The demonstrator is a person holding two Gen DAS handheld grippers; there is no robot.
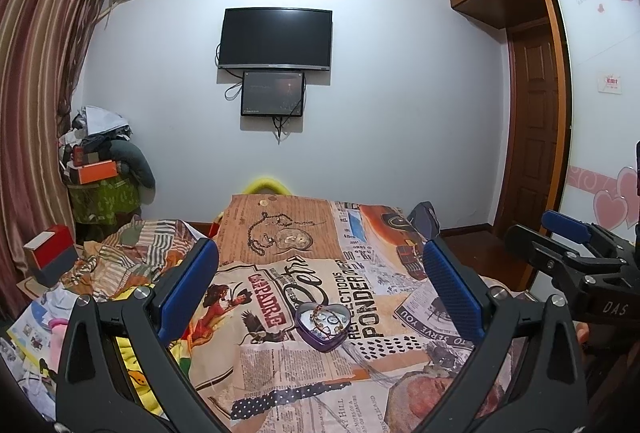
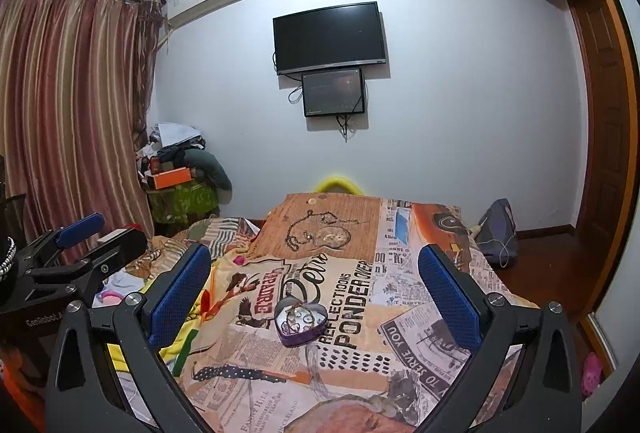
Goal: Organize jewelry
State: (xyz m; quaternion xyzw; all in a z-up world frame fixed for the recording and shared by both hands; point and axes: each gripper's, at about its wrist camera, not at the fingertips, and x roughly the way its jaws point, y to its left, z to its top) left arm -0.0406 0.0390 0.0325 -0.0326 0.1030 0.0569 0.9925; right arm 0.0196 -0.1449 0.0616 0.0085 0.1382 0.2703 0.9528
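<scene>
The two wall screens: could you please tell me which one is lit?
The smaller lower screen, hanging just beneath the large television, shows a faint picture; the television is plain black.

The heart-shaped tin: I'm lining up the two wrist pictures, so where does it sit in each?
Left wrist: the heart-shaped tin lies low and centre, left of the word PONDER.
Right wrist: the heart-shaped tin lies low, slightly left of centre, again left of PONDER.
Shared landmark: the wall-mounted TV, above the printed cloth.
</scene>
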